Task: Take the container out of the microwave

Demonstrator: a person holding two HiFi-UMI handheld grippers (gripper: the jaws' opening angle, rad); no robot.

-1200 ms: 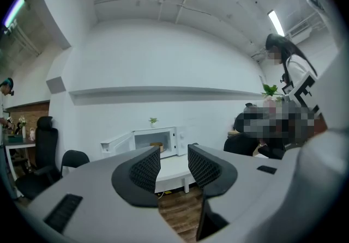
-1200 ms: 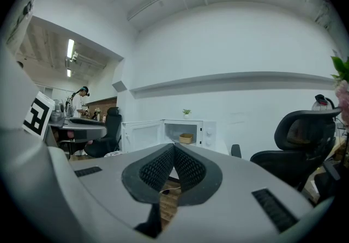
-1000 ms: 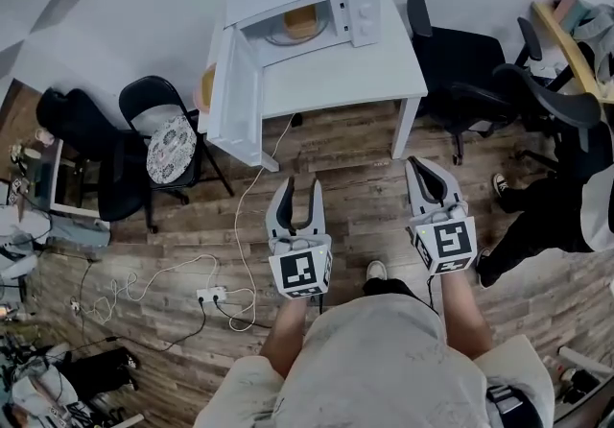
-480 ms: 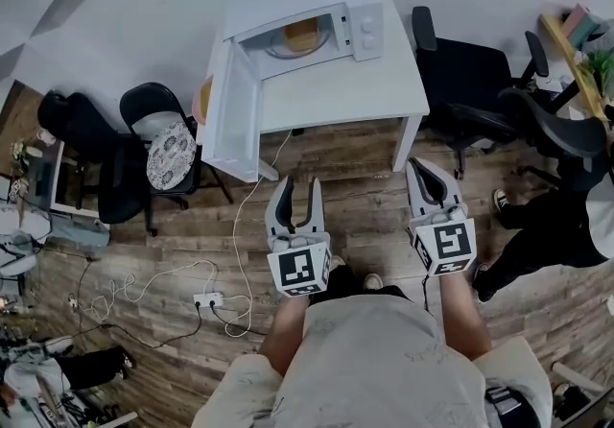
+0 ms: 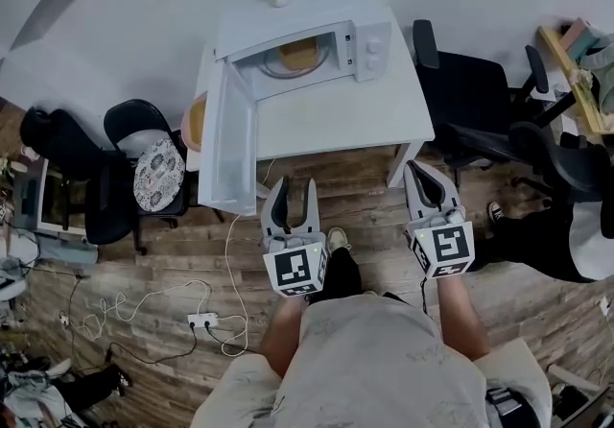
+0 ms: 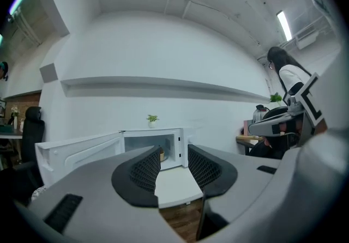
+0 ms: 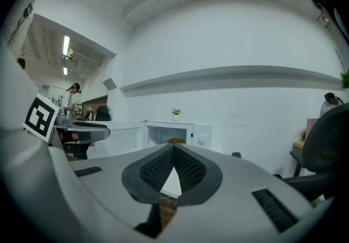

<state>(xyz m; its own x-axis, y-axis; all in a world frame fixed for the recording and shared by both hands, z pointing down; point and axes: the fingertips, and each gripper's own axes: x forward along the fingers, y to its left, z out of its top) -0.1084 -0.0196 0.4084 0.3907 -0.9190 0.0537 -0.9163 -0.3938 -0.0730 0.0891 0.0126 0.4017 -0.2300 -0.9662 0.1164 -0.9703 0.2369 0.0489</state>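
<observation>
Inside the microwave (image 5: 360, 33), whose door (image 5: 230, 143) stands wide, we see the container (image 5: 299, 54). Short of the microwave's table (image 5: 336, 114), our left tool (image 5: 295, 188) gapes empty and our right tool (image 5: 417, 170) is pressed together.

Right tongs (image 7: 173, 149) closed, empty; open microwave (image 7: 188, 131) ahead.

White table (image 5: 336, 114) carries open microwave (image 5: 307, 47).
</observation>
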